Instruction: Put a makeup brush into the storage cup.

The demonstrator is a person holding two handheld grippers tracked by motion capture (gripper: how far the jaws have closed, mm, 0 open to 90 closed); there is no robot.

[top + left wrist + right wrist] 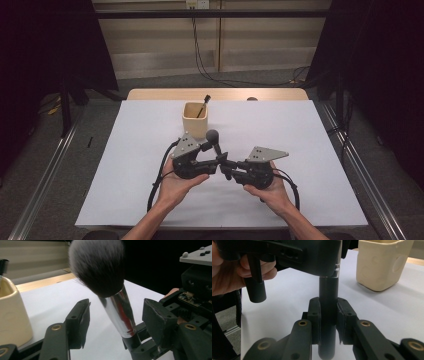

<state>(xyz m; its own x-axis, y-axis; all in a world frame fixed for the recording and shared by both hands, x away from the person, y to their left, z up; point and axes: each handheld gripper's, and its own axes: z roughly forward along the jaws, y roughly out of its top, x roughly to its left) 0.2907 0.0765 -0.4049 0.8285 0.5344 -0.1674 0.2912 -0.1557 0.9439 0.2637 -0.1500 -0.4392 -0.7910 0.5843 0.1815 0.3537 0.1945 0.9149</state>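
Item: makeup brush (215, 141), one piece. Dark domed bristle head, bright metal ferrule (119, 312), round black handle (327, 315).

Location: held in the air over the middle of the white tabletop (125, 165), between the two tools, just near of the cream holder cup (195, 119). Bristle head up and tilted toward the far side; handle end down.

Holding: right tool (328, 315) clenched on the black handle, a pad pressed to each side of it. Left tool (117, 315) released: its jaws stand on either side of the ferrule with a gap showing on both sides, and nothing is pressed yet.

Handling, as judged: light; handle and ferrule stiff; bristles soft and easily splayed or bent if pinched. The polished ferrule looks slippery, and the round handle could roll or swivel in a two-pad grip, so a tilted brush may pivot when the holding side lets go.

Where to take hold: on the handle or low on the ferrule, square across the shaft, well clear of the bristles.

Also present: a thin dark-tipped stick (202, 107) leaning in the cup; a person's hands (176, 186) under the tools.
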